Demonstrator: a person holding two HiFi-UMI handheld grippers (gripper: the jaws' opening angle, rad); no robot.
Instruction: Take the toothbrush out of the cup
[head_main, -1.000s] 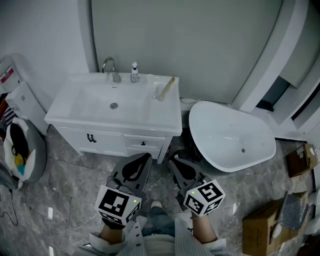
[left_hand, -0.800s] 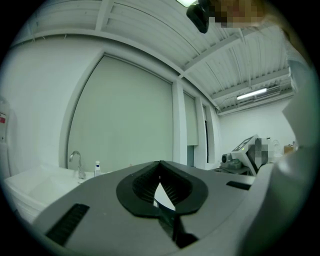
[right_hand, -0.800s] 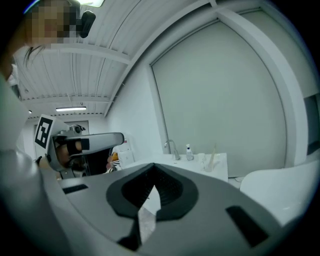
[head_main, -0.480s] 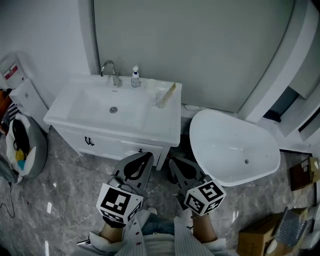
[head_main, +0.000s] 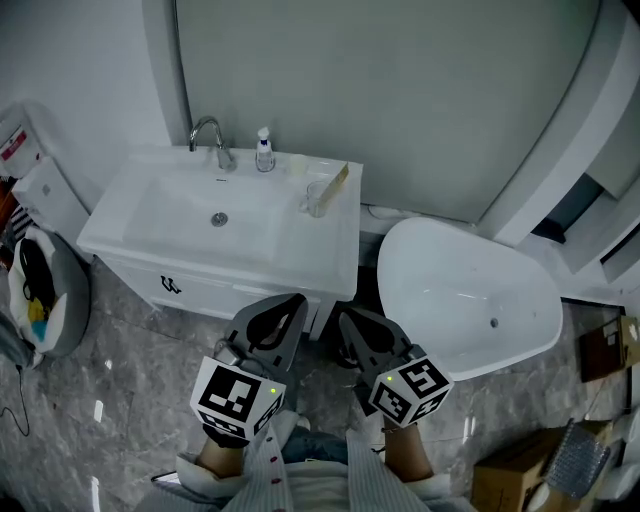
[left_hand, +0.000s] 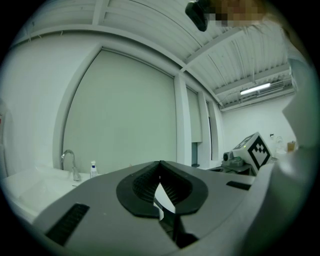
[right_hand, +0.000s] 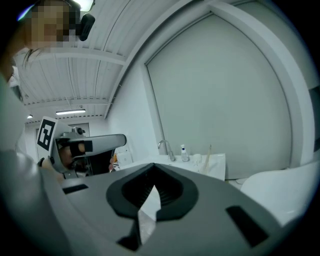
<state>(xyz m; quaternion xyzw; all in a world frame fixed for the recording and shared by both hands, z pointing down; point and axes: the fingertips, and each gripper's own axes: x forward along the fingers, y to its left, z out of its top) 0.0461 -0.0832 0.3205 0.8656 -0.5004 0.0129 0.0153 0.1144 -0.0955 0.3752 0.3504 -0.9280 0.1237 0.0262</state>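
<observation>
A wooden-handled toothbrush (head_main: 337, 183) leans to the right in a clear cup (head_main: 316, 198) at the back right corner of the white sink counter (head_main: 330, 250). The toothbrush (right_hand: 208, 152) also shows far off in the right gripper view. Both grippers are held low in front of the vanity, well short of the cup. My left gripper (head_main: 291, 301) is shut, its jaw tips (left_hand: 160, 163) touching with nothing between them. My right gripper (head_main: 343, 316) is shut and empty too, its tips (right_hand: 153, 167) meeting.
A chrome faucet (head_main: 206, 131) and a small pump bottle (head_main: 263, 150) stand at the back of the sink. A white tub (head_main: 470, 290) sits right of the vanity. Cardboard boxes (head_main: 515, 470) lie at the lower right, a grey bag (head_main: 45, 300) at the left.
Both grippers and the view have moved toward the vanity, whose front edge now lies just ahead of the jaw tips. Both stay shut.
</observation>
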